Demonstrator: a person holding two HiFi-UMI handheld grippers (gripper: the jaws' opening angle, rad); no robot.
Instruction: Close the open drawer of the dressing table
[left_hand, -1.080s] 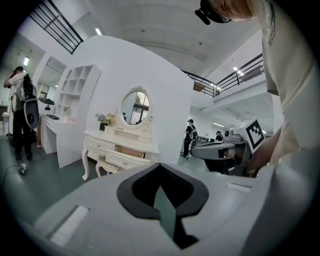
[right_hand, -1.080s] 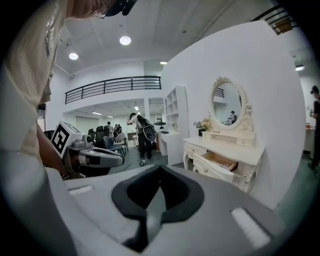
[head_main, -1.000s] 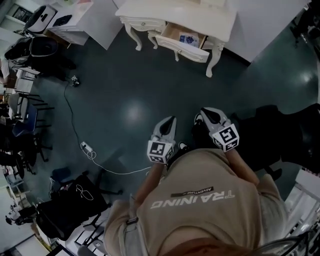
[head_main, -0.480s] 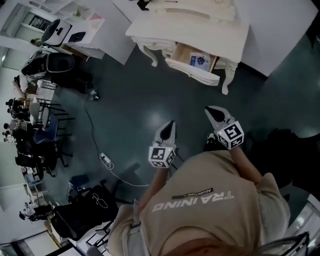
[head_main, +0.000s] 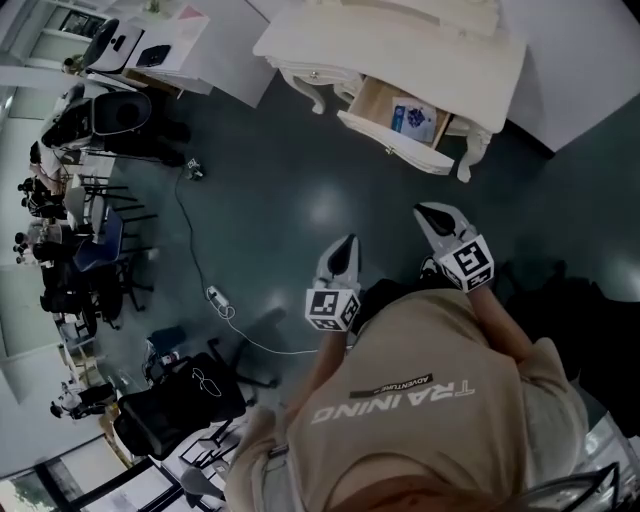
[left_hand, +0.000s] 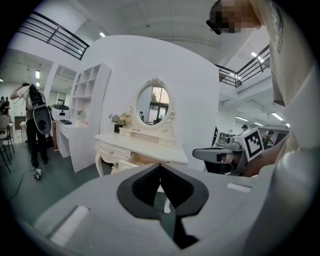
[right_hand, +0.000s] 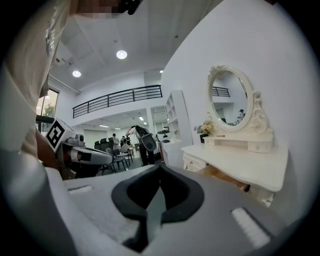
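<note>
White desk (head_main: 400, 45); drawer (head_main: 393, 143) pulled out, wooden interior, blue-white packet (head_main: 415, 117) inside. Left gripper (head_main: 345, 248), right gripper (head_main: 432, 215): closed, empty, well apart from it.

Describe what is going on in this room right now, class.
A person stands on the dark floor, well short of a white dressing table, holding a gripper in each hand. The left gripper and right gripper both point toward the table, jaws together with nothing between them. The table's drawer is pulled open, with a blue-and-white packet inside. Neither gripper touches it yet.
</note>
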